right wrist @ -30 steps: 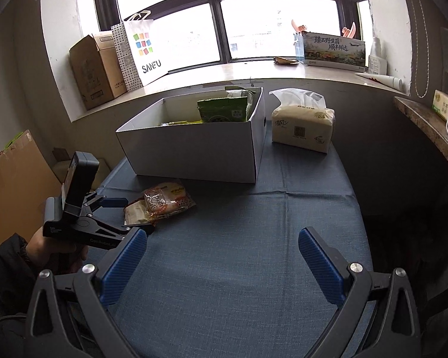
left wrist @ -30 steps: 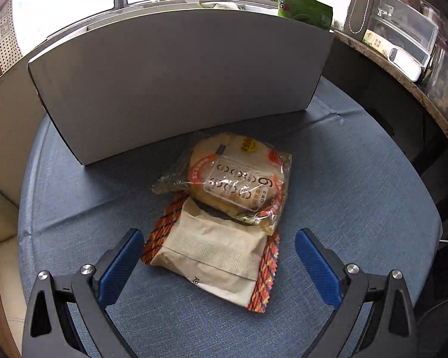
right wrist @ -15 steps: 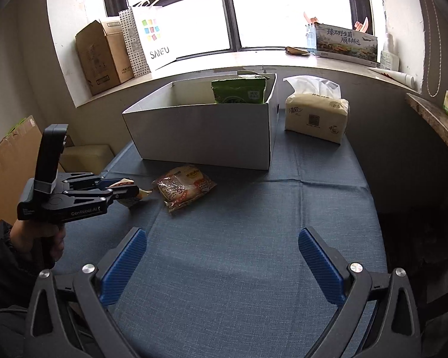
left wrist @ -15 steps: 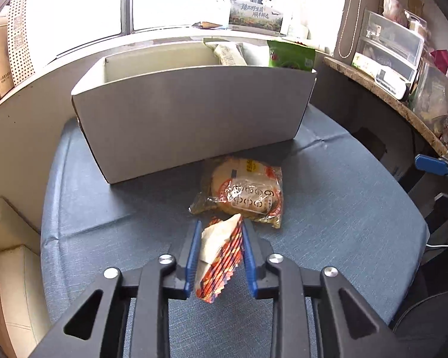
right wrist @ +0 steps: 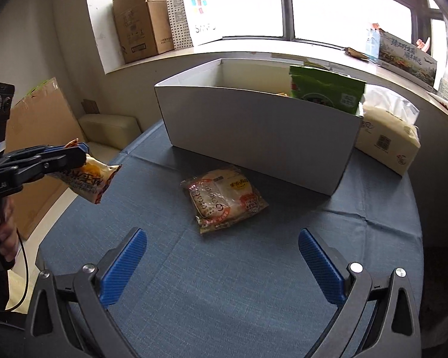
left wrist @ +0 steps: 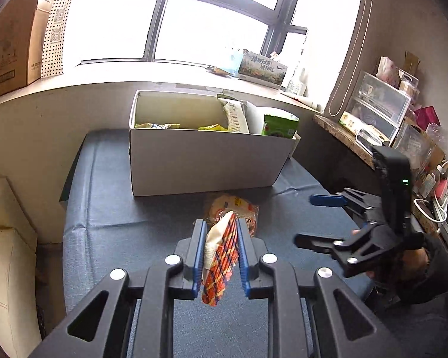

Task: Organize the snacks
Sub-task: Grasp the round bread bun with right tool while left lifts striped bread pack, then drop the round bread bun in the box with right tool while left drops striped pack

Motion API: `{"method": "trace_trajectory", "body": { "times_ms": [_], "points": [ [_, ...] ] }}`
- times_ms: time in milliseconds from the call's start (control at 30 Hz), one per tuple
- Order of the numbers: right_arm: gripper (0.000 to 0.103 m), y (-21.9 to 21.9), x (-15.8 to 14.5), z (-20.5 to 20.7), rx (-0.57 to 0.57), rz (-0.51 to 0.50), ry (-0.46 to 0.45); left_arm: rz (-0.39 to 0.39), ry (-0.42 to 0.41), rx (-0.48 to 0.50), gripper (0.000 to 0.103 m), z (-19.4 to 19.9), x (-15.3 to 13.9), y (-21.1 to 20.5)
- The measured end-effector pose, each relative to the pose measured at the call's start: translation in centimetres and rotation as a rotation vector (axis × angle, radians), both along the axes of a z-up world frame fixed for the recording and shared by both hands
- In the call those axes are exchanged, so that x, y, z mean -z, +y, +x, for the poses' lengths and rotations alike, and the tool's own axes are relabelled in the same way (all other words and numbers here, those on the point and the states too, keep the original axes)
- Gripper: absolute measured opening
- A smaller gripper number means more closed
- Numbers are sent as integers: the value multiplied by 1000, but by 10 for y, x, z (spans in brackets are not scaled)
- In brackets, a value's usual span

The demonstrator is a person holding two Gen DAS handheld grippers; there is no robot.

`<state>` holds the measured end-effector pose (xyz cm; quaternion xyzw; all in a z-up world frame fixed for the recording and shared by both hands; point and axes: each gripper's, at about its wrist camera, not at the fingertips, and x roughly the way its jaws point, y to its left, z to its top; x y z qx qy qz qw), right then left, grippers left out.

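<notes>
Orange-patterned snack packet (left wrist: 219, 264) pinched edge-on between the left gripper (left wrist: 221, 249) fingers, which have just closed on it; packet held in the air, clear of the blue-clothed desk (right wrist: 254, 283). Second snack, a clear-wrapped bun pack (right wrist: 224, 198), lies flat on the desk just before the white box (right wrist: 254, 137). Green bag (right wrist: 325, 91) stands inside the box. Right gripper (right wrist: 222, 264) fingers spread wide, nothing between them, above the desk near the bun pack.
</notes>
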<state>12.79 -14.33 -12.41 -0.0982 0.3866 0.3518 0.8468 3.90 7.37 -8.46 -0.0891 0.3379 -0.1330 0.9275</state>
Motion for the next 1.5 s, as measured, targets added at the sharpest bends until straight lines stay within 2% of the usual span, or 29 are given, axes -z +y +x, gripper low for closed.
{"method": "trace_trajectory", "body": {
  "times_ms": [267, 333, 400, 433, 467, 500, 567, 667, 800, 900, 1100, 1200, 1333, 1500],
  "points": [
    [103, 78, 40, 55, -129, -188, -25, -9, -22, -10, 21, -14, -10, 6],
    [103, 86, 52, 65, -123, -235, -13, -16, -24, -15, 21, -15, -10, 8],
    [103, 88, 60, 72, -130, -222, 45, -19, -22, -15, 21, -15, -8, 9],
    [96, 86, 64, 75, -130, -193, 78, -18, -22, -18, 21, -15, -8, 9],
    [84, 83, 65, 74, -112, -187, 75, -22, -20, -17, 21, -15, -7, 10],
    [82, 81, 63, 71, -106, -185, 40, -23, -20, -18, 21, -15, -7, 9],
    [77, 78, 62, 66, -101, -181, 47, -23, -21, -14, 21, -16, -7, 8],
    [77, 68, 58, 55, -114, -166, 60, -28, -31, -15, 21, -16, -9, 7],
    [77, 35, 38, 32, -78, -54, 70, -37, -44, -26, 22, -13, -12, 7],
    [77, 1, 15, 10, -62, 69, 73, -55, -61, -33, 22, -7, -18, 6],
    [77, -57, -21, -15, 15, 215, 62, -50, -113, -31, 22, 9, -42, -8],
    [77, -77, -51, -6, 68, 247, -13, -35, -136, -30, 22, 25, -55, -16],
    [77, -88, -85, 13, 97, 308, -52, -19, -157, -29, 22, 57, -70, -22],
    [77, -73, -121, 60, 155, 300, -103, 24, -163, -64, 22, 113, -86, -21]
  ]
}}
